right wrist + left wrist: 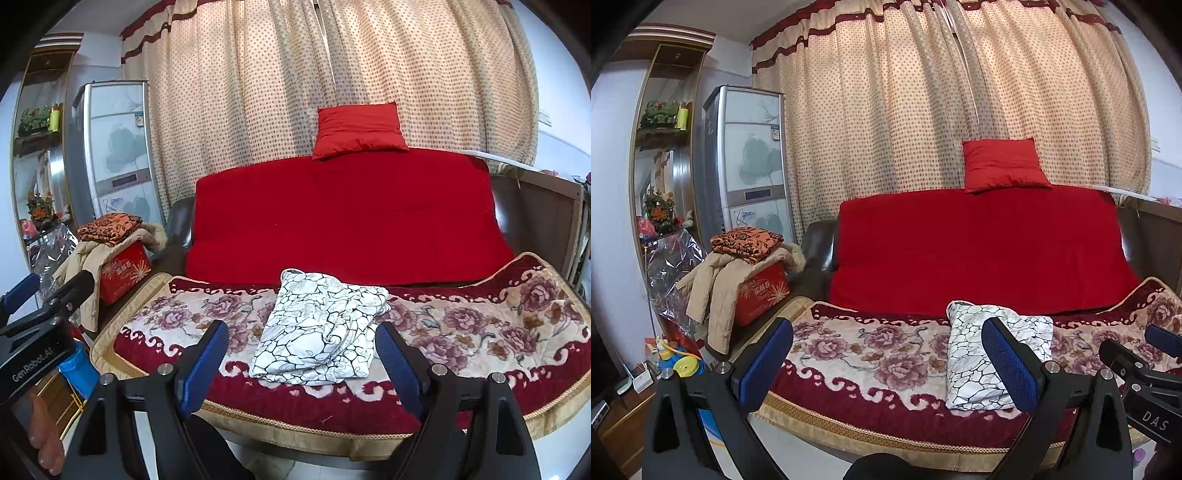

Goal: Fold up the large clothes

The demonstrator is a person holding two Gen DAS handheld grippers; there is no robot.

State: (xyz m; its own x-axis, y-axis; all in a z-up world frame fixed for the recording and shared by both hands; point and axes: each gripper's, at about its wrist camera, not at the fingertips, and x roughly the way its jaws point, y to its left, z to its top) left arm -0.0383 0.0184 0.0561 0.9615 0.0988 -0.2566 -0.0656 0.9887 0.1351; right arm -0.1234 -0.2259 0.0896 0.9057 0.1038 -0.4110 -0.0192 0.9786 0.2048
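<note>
A white garment with a black crackle print [321, 332] lies folded in a compact stack on the floral seat cover [480, 332] of the sofa. The same folded garment [975, 362] appears right of centre in the left wrist view, partly behind one blue pad [1008, 365]. My right gripper [303, 365] hovers in front of the garment, open, nothing between its blue pads. My left gripper [886, 365] is open too, off to the garment's left and apart from it. The right gripper [1145, 365] shows at the right edge of the left view, the left gripper [40, 295] at the left edge of the right view.
A red blanket [343, 221] covers the sofa back, with a red cushion [358, 129] on top. Left of the sofa a red box [761, 295] carries a beige coat [716, 284] and a folded orange cloth [746, 240]. A fridge [750, 155], shelves and a dotted curtain [923, 110] stand behind.
</note>
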